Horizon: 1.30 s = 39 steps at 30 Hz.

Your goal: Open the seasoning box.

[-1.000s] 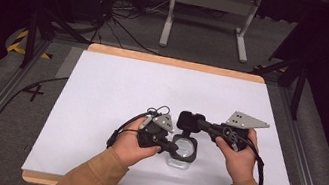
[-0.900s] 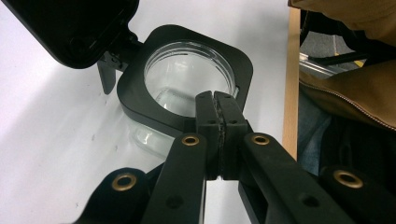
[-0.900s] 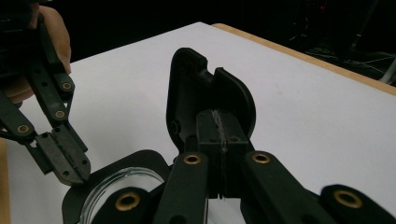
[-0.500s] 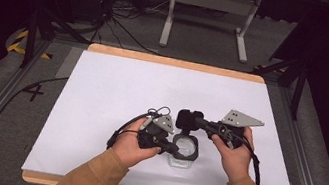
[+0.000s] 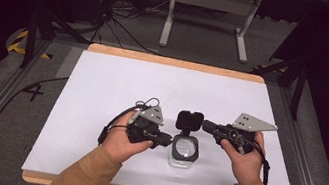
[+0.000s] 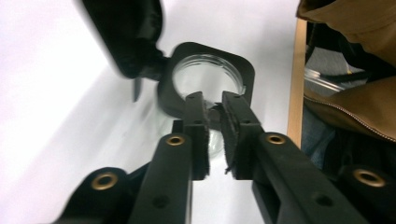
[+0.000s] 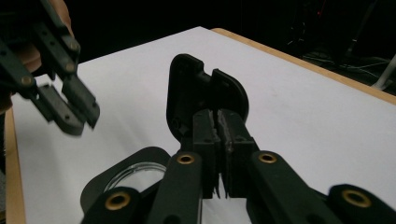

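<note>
A clear glass jar (image 5: 185,151) with a black square collar (image 6: 240,70) stands on the white sheet near the front. Its hinged black lid (image 5: 189,120) is swung up behind the mouth. My right gripper (image 5: 205,125) comes in from the right and is shut on the lid's edge (image 7: 187,84), pads (image 7: 205,128) tight against it. My left gripper (image 5: 168,138) sits just left of the jar. Its jaws stand a finger's width apart with nothing between them, tips (image 6: 213,100) hanging over the collar's near edge. In the right gripper view it (image 7: 79,123) is off the collar (image 7: 98,186).
The white sheet (image 5: 153,85) covers a wood-edged table (image 5: 177,63). Beyond the far edge a metal stand (image 5: 213,2) and cables (image 5: 114,18) lie on the floor. Brown sleeves (image 5: 82,180) come in at the front edge.
My left gripper has drawn back to the left, off the jar's collar. The right gripper has shifted slightly right with the lid. The jar has stayed put.
</note>
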### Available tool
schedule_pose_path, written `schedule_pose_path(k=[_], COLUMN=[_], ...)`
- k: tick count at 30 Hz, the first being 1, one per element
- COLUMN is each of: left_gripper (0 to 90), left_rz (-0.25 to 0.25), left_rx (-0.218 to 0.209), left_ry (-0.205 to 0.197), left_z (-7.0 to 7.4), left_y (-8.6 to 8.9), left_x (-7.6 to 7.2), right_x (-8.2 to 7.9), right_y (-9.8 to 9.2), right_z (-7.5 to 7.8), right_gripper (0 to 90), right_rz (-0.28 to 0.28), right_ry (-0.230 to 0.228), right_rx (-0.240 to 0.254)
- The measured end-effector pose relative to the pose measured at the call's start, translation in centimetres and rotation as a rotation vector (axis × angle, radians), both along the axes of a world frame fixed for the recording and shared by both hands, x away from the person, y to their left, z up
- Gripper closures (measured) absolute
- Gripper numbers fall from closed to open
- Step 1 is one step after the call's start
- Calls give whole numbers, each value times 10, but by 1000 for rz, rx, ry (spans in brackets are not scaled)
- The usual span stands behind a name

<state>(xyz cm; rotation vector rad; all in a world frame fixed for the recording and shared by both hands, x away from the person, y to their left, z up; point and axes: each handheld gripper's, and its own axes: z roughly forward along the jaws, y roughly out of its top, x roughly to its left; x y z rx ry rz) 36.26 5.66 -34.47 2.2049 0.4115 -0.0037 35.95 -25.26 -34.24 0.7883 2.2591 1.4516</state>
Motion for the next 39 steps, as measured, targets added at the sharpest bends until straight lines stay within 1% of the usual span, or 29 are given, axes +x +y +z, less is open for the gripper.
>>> schedule_pose_path(k=[1, 3, 4, 5, 6, 8, 10, 13, 14, 16, 17, 20, 21, 22, 24, 25, 26, 27, 29, 30, 33, 34, 36, 37, 39], left_gripper=[760, 721, 709, 699, 690, 665, 640, 591, 573, 542, 526, 484, 472, 456, 416, 400, 381, 378, 374, 369, 351, 348, 347, 347, 349], left_rz=[7, 48, 61, 78, 99, 131, 161, 208, 220, 236, 247, 275, 289, 295, 311, 313, 321, 328, 342, 350, 377, 389, 407, 412, 420], left_rx=[6, 5, 10, 1, -9, -11, 2, 11, 13, 5, 4, -19, -22, -15, 2, 8, 30, 47, 69, 91, 109, 115, 142, 141, 144], left_ry=[-14, -19, -21, -16, -14, -9, -13, -21, -19, -12, -12, -24, -23, -18, -11, -7, 13, 18, 18, 26, 39, 45, 36, 36, 41], left_z=[3, 8, 9, 11, 12, 13, 14, 12, 12, 10, 9, 7, 5, 4, 1, -3, -8, -14, -22, -28, -39, -42, -48, -51, -58], left_y=[6, 19, 24, 30, 35, 45, 56, 69, 74, 83, 87, 99, 103, 106, 112, 114, 117, 119, 123, 126, 132, 134, 138, 139, 144], left_x=[0, -1, -1, -2, -3, -4, -5, -5, -4, -4, -4, -3, -3, -2, 1, 3, 6, 9, 13, 16, 22, 24, 27, 29, 32], right_x=[-1, -4, -4, -4, -4, -3, -3, -1, 0, 0, 1, 1, 1, 1, 1, 1, 2, 3, 6, 7, 14, 15, 18, 19, 22], right_y=[-3, -12, -15, -17, -19, -22, -24, -28, -30, -32, -35, -43, -48, -52, -62, -65, -70, -76, -86, -91, -104, -107, -115, -117, -123], right_z=[2, 7, 9, 11, 12, 13, 13, 13, 13, 12, 12, 11, 10, 10, 8, 7, 5, 1, -6, -11, -25, -28, -35, -37, -44], right_gripper=[838, 796, 775, 753, 718, 646, 602, 534, 512, 498, 484, 460, 449, 440, 438, 435, 432, 432, 431, 431, 430, 429, 427, 426, 426], right_rz=[-5, -25, -28, -26, -25, -17, -28, -43, -43, -49, -59, -72, -80, -89, -106, -113, -121, -134, -156, -170, -215, -225, -244, -251, -274], right_ry=[0, -13, -4, 4, 15, 43, 36, 46, 57, 63, 56, 68, 70, 77, 80, 85, 89, 95, 113, 126, 163, 173, 197, 202, 225], right_rx=[-4, -3, 7, 7, 5, -10, -1, -3, -13, -37, -49, -75, -86, -94, -112, -114, -122, -133, -153, -160, -188, -189, -195, -199, -202])
